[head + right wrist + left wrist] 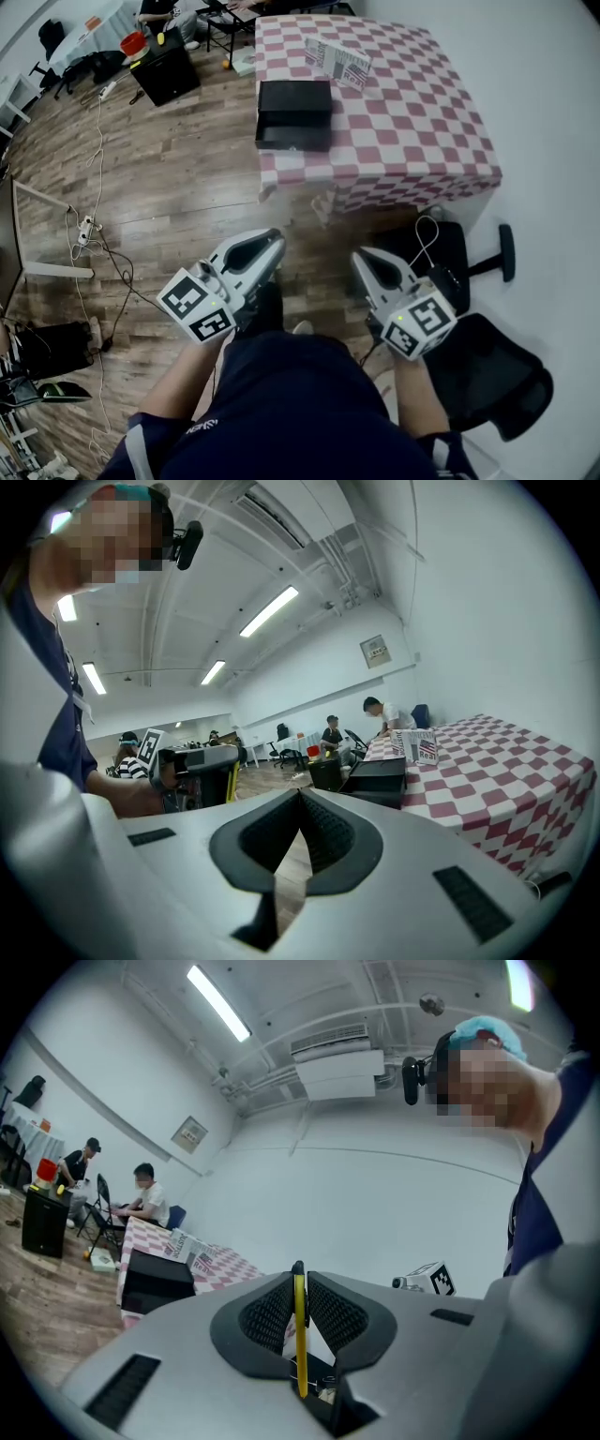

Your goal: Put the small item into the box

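A black box sits near the front left edge of the table with the red-and-white checked cloth. It also shows in the left gripper view and the right gripper view. My left gripper is held low in front of my body, well short of the table. Its jaws are shut on a thin yellow item, seen edge-on. My right gripper hovers beside it, jaws shut with nothing between them.
A small printed carton stands behind the box. A black office chair is at my right. Cables and a power strip lie on the wood floor at left, with a black cabinet beyond. People sit at a far table.
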Motion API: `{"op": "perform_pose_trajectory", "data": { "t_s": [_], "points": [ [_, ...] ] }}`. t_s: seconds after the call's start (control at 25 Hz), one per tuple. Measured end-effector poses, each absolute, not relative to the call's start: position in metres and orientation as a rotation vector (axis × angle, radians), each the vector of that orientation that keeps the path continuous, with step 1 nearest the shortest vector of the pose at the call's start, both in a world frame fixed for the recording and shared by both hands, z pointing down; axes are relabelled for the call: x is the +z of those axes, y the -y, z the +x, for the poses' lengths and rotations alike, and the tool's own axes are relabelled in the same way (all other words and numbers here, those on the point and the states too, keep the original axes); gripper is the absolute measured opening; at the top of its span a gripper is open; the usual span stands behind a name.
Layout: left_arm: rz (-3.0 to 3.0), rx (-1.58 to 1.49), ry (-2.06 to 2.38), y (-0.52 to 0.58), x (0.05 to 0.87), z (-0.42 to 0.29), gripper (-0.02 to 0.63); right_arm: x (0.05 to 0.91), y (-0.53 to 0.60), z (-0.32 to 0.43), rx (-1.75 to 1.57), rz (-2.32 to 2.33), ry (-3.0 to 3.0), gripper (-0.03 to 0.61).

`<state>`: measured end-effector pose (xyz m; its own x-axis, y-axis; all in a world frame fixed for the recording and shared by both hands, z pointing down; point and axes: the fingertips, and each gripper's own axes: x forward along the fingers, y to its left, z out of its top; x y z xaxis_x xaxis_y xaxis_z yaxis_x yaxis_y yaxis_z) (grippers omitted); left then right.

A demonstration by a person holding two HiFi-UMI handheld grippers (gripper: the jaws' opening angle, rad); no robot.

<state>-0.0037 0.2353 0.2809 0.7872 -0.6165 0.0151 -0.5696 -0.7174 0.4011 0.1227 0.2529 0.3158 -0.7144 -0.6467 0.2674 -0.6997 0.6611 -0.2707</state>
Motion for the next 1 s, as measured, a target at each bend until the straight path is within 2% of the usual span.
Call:
{"op": "perform_pose_trajectory", "data": {
  "t_s": [0.68,1.0],
  "points": [
    [2.524,-0.124,0.795,-0.011,0.322,-0.103,0.072,0.342,-0.038,0.024,0.634,1.202,2.599,0.008],
    [2.529,-0.077,0.712,0.055,0.338,-0.112,0.072,0.353,0.018,0.012,0.680,1.272,2.532,0.008]
  ]
}}
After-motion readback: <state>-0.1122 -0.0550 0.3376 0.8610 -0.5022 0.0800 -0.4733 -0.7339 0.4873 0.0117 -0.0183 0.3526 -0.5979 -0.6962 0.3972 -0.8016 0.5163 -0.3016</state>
